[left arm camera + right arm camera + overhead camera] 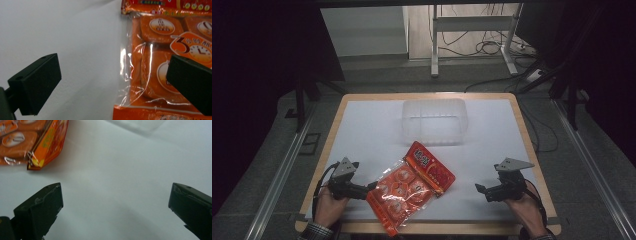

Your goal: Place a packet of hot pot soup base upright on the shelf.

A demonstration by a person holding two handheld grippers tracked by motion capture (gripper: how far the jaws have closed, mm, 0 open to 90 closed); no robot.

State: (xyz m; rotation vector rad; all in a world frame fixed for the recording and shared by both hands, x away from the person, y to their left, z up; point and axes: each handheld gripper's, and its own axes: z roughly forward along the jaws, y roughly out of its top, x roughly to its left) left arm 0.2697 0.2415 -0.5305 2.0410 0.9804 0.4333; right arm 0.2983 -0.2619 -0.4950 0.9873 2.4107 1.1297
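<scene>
Snack bag [412, 192]: flat on table [362, 130], 6 o'clock of clear tub [434, 121] | your left gripper [371, 188]: jaws apart, straddling its edge, likely to grip | your right gripper [480, 190]: jaws apart, empty, 3 o'clock.

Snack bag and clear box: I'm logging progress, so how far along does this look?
Nothing looks done: the snack bag lies flat on the table, outside the clear box. In hand: the left gripper, jaws open, is at the bag's edge. The right gripper waits open. Gripping and any moving remain.
</scene>
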